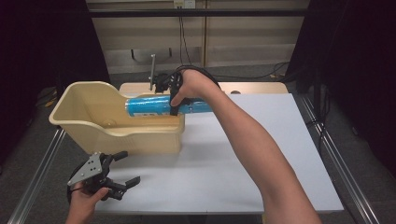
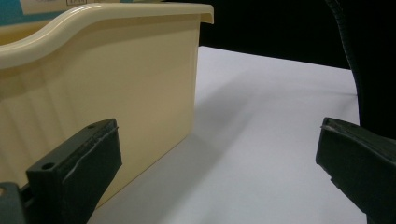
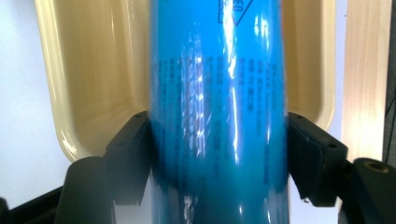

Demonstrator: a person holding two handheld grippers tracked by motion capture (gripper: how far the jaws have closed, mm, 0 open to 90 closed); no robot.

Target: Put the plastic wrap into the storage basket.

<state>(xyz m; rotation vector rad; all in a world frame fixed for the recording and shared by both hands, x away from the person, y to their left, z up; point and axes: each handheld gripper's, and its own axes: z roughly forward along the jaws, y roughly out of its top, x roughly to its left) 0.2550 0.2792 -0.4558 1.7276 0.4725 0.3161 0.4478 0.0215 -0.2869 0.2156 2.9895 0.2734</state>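
Observation:
A blue cylindrical pack (image 1: 161,105) with printed text lies horizontally over the right end of a cream plastic bin (image 1: 84,122), partly inside it. My right gripper (image 1: 175,100) is shut on the blue pack (image 3: 217,116), its black jaws pressing both sides, with the bin's cream interior (image 3: 93,70) behind. My left gripper (image 1: 122,173) is held low at the table's front left, jaws wide open and holding nothing. In the left gripper view its fingers (image 2: 77,175) frame the bin's outer wall (image 2: 116,93) and the white tabletop (image 2: 261,140).
The white tabletop (image 1: 261,154) extends right of the bin. A wooden board edge (image 1: 252,87) runs along the back, with a metal post (image 1: 152,70) and cables behind. Metal rails (image 1: 336,154) flank the table.

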